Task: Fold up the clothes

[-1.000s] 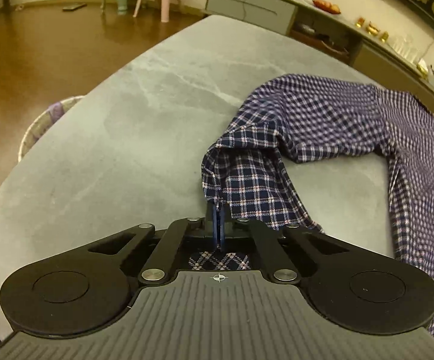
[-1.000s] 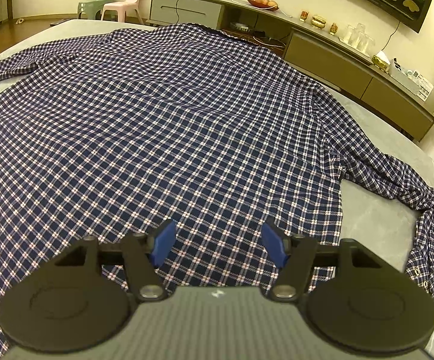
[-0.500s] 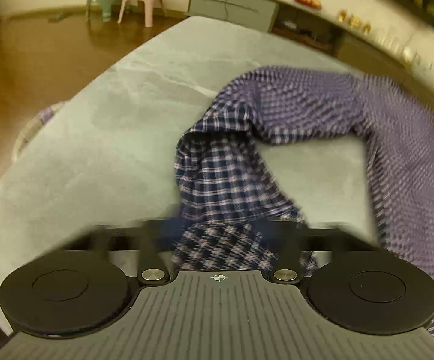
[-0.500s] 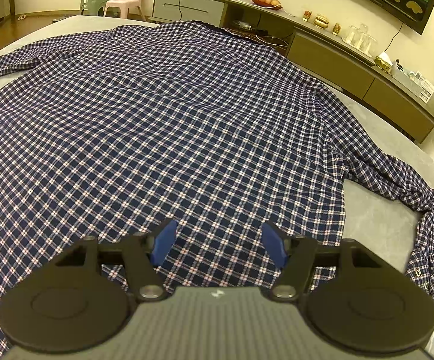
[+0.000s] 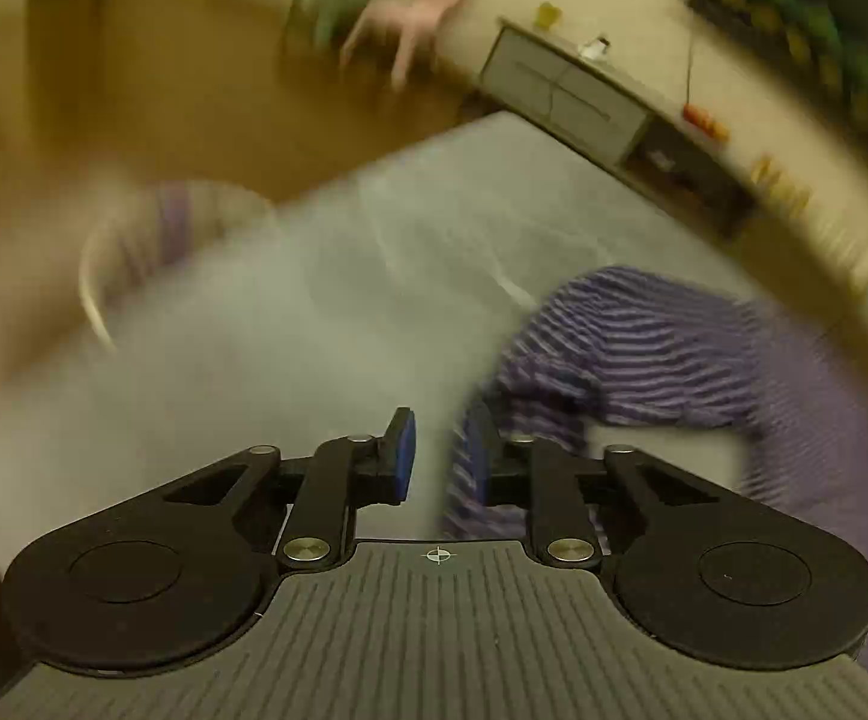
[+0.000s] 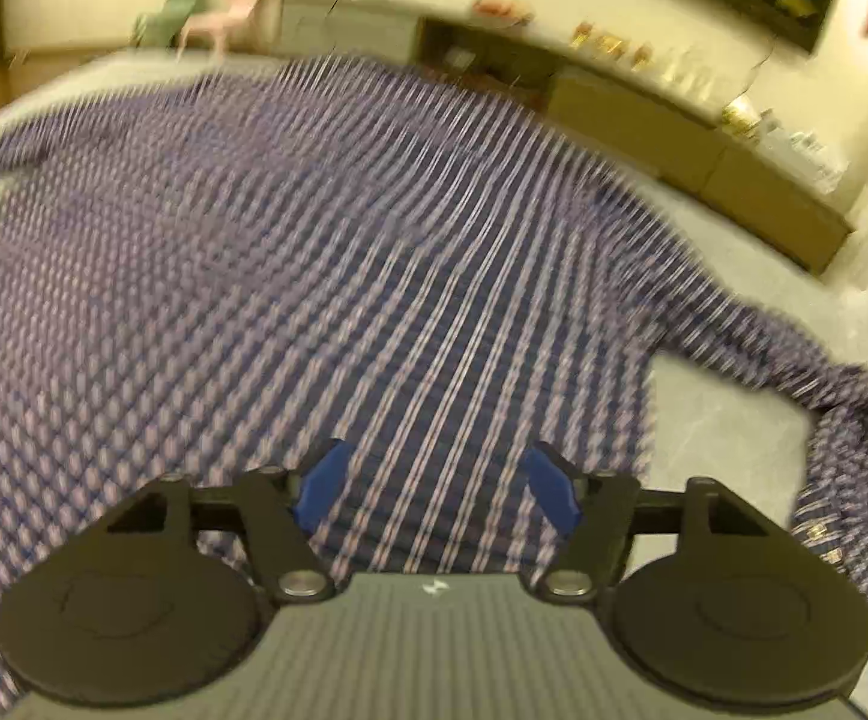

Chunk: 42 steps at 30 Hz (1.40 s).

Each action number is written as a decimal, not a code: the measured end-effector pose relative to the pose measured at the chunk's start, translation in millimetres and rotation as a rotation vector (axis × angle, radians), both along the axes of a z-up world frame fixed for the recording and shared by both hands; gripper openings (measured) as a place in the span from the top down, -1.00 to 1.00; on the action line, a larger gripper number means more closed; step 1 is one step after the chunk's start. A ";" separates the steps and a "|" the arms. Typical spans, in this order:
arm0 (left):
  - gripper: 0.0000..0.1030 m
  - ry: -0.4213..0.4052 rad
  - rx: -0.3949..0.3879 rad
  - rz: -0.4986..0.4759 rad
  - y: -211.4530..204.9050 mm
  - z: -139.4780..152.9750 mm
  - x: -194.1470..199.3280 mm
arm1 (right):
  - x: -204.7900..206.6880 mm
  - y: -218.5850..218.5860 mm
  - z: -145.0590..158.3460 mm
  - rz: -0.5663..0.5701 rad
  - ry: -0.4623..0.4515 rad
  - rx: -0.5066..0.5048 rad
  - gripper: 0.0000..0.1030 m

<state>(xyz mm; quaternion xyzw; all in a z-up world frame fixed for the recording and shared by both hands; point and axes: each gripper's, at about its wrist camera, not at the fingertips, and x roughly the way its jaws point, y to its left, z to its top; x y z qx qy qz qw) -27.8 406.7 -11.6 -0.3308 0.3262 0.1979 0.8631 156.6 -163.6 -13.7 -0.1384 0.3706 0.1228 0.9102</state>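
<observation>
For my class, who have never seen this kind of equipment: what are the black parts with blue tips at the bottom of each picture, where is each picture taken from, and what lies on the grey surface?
Each black part is a hand-held two-finger gripper; a person carries one in each hand. Each picture comes from a camera on a gripper, looking along its fingers. Both are blurred by motion. The left gripper is open and holds nothing; a sleeve of the navy and white checked shirt lies beside its right finger on the grey stone-patterned table. The right gripper is open above the shirt's spread body.
</observation>
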 end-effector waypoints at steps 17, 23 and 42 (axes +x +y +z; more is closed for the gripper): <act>-0.34 -0.245 -0.223 0.103 73.1 -16.3 -60.1 | -98.1 474.6 -27.6 0.803 0.013 -0.034 -0.50; -0.36 -0.314 -0.288 0.078 87.1 -15.2 -71.2 | -67.0 505.6 -30.0 0.729 0.108 -0.026 0.97; -0.48 -0.299 -0.499 0.158 97.2 -37.3 -67.7 | -10.1 573.0 -44.7 1.020 -0.180 -0.514 0.98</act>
